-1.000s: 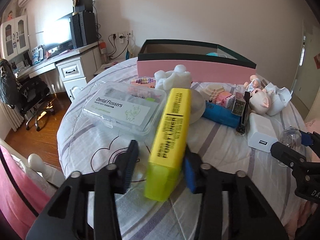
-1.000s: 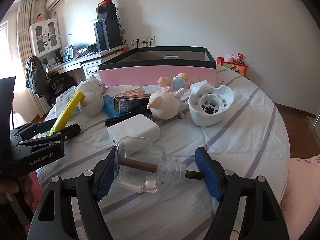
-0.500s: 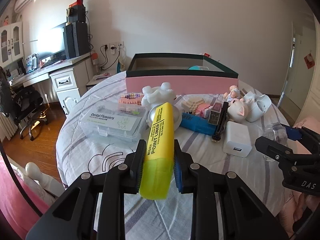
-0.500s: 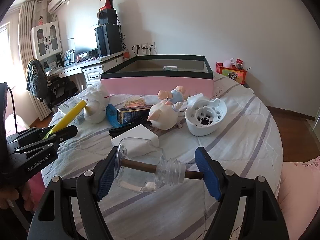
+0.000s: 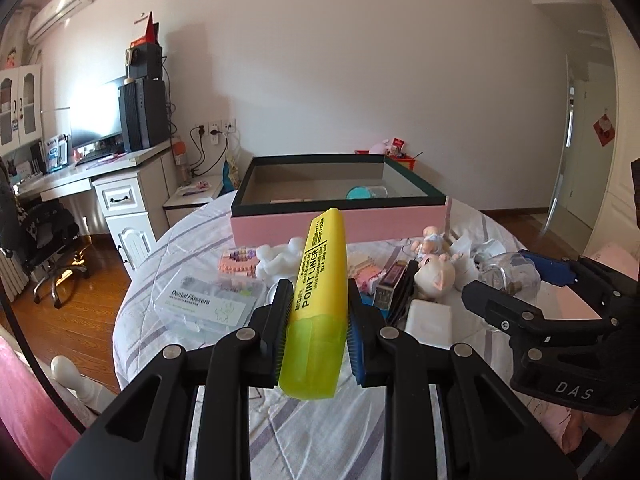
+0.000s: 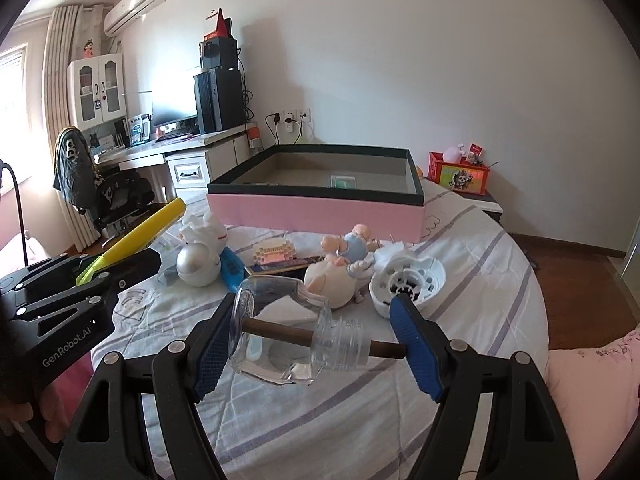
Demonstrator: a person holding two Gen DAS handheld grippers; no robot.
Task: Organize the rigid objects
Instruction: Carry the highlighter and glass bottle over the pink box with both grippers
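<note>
My left gripper [image 5: 318, 300] is shut on a yellow highlighter [image 5: 320, 276] and holds it above the bed, its tip pointing at the pink box [image 5: 340, 224] with a dark green rim. In the right wrist view the same highlighter [image 6: 148, 228] sticks up from the left gripper [image 6: 120, 268] at the left edge. My right gripper [image 6: 315, 308] is shut on a clear bottle [image 6: 280, 320] with a brown stick [image 6: 276, 330] through it, lifted off the bedcover. The pink box [image 6: 316, 212] stands open at the far side.
On the striped bedcover lie a clear Dental Flossers case [image 5: 208, 308], a white figurine [image 5: 280, 258], a pig doll [image 6: 332, 284], a white charger [image 5: 428, 320], a white round plastic part [image 6: 408, 280] and a silver ball [image 6: 198, 264]. A desk and a chair stand at the left.
The left jaws closed on the highlighter and lifted it off the bed. Both grippers rose, and more of the inside of the box shows now.
</note>
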